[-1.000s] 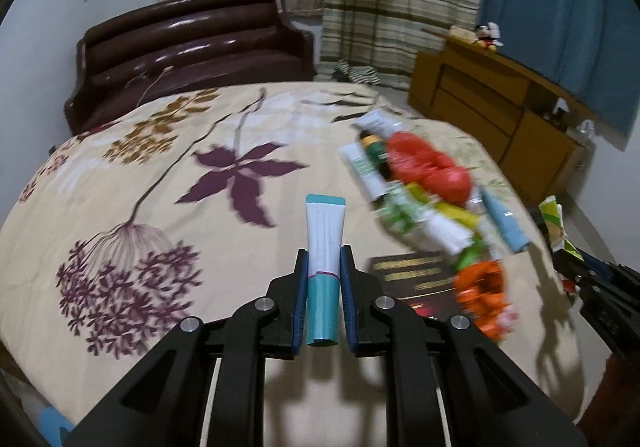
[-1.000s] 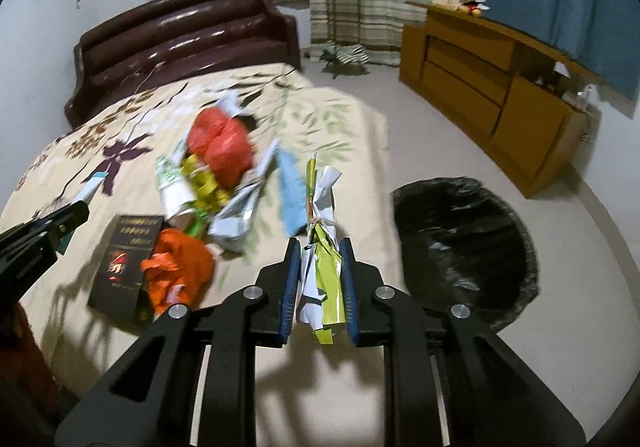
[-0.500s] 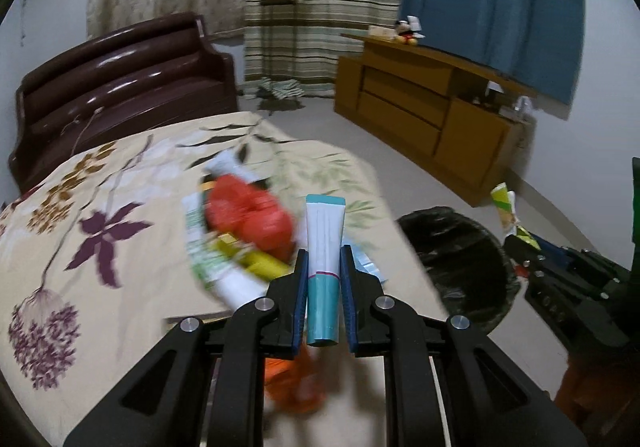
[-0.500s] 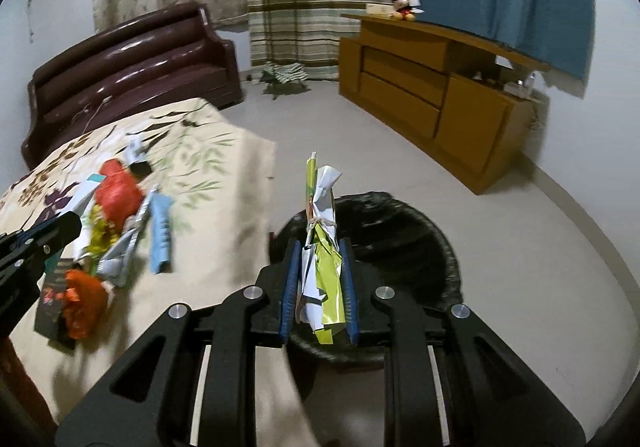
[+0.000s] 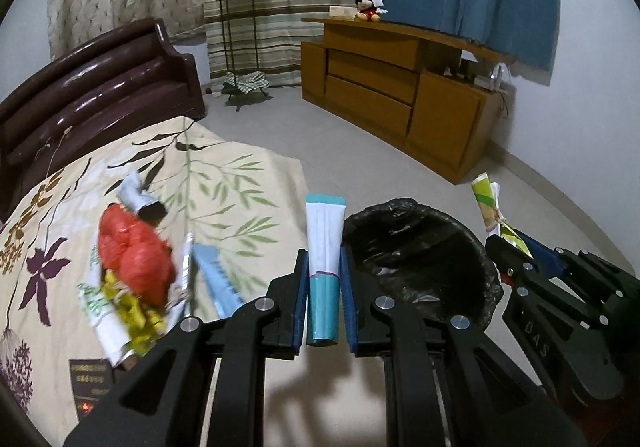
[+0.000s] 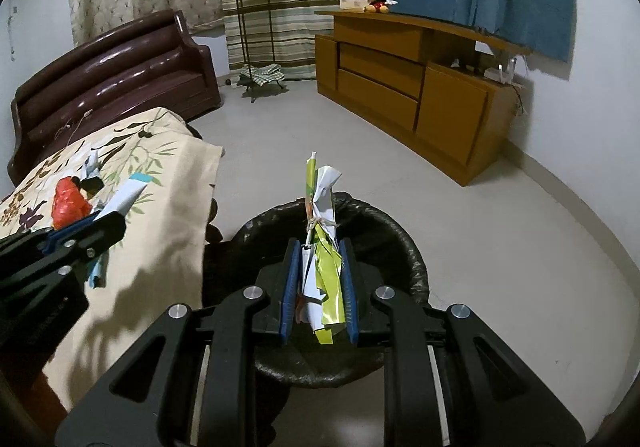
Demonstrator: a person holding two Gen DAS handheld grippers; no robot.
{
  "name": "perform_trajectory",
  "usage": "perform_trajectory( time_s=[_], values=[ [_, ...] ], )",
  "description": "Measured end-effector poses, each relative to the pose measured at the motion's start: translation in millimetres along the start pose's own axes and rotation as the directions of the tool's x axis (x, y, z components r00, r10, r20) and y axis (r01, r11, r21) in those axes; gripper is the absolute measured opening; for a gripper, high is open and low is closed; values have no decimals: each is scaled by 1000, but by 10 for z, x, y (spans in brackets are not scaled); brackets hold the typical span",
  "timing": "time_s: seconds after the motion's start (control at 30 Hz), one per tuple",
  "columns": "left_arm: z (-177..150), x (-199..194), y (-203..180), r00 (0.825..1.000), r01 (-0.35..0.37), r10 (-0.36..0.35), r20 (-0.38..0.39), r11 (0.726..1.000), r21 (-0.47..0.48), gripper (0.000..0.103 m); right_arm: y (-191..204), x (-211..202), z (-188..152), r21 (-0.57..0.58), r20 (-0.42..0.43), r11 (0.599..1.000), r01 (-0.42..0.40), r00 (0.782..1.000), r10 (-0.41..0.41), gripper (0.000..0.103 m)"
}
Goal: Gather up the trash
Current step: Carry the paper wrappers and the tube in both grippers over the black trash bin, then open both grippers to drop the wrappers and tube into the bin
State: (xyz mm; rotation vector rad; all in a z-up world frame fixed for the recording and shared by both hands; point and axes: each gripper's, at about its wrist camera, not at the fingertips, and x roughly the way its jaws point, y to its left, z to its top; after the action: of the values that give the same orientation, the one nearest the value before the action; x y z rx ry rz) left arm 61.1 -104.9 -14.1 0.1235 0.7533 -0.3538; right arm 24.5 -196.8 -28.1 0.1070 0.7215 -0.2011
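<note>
My left gripper (image 5: 323, 261) is shut on a white and teal tube (image 5: 323, 247), held over the bed's edge just left of the black-lined trash bin (image 5: 424, 243). My right gripper (image 6: 318, 251) is shut on a crumpled green and white wrapper bundle (image 6: 322, 231), directly above the bin (image 6: 384, 243). The right gripper (image 5: 516, 247) with its wrapper (image 5: 490, 203) also shows at the right of the left wrist view. The left gripper (image 6: 116, 217) shows at the left of the right wrist view. A pile of trash lies on the floral bedspread (image 5: 240, 175), topped by a red plastic bag (image 5: 134, 251).
In the pile are a blue packet (image 5: 218, 279), yellow wrappers (image 5: 132, 313), a white tube (image 5: 108, 331) and a dark box (image 5: 90, 383). A brown headboard (image 6: 112, 67) stands at the back left. A wooden cabinet (image 6: 404, 87) lines the right wall, a plant stand (image 6: 250, 27) behind.
Both grippers have swung right, away from over the bed toward the bin, each keeping its item. The bin now sits under the right gripper and beside the left one.
</note>
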Motion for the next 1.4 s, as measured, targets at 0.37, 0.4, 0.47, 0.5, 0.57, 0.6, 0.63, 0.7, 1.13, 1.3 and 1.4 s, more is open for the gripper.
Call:
perform_trajectory(
  time_s=[0.37, 0.4, 0.47, 0.5, 0.57, 0.6, 0.63, 0.7, 1.13, 1.3, 1.4],
  values=[
    [126, 252, -196, 999, -23, 24, -21, 999, 27, 16, -141, 196, 38, 28, -7, 1000, -6, 1000, 6, 20],
    [140, 268, -211, 999, -25, 26, -22, 999, 29, 16, -146, 216, 38, 29, -8, 1000, -5, 1000, 5, 20],
    [156, 309, -227, 999, -29, 30, -27, 999, 32, 16, -159, 249, 45, 32, -12, 999, -4, 1000, 5, 20],
    [163, 332, -237, 999, -30, 32, -32, 999, 35, 16, -169, 270, 44, 35, -15, 999, -4, 1000, 4, 20],
    [171, 369, -261, 999, -28, 30, -43, 999, 41, 17, -192, 302, 46, 41, -18, 999, -3, 1000, 4, 20],
    [167, 391, -270, 998, -30, 32, -49, 999, 44, 17, -204, 314, 50, 44, -18, 999, -3, 1000, 4, 20],
    [162, 407, -270, 998, -32, 34, -52, 999, 42, 17, -211, 322, 51, 47, -18, 999, -3, 1000, 4, 20],
    [157, 436, -273, 998, -35, 37, -58, 999, 41, 19, -221, 338, 53, 51, -17, 999, -4, 1000, 5, 21],
    [137, 374, -173, 997, -54, 55, -45, 998, 14, 60, -214, 339, 50, 70, -22, 998, -4, 1000, 5, 27],
    [130, 254, -80, 998, -56, 56, -36, 998, -2, 63, -143, 282, 40, 61, -21, 998, -9, 1000, 11, 34],
    [112, 159, -6, 998, -59, 58, -34, 998, -14, 65, -81, 241, 36, 55, -21, 998, -19, 1000, 20, 36]
  ],
)
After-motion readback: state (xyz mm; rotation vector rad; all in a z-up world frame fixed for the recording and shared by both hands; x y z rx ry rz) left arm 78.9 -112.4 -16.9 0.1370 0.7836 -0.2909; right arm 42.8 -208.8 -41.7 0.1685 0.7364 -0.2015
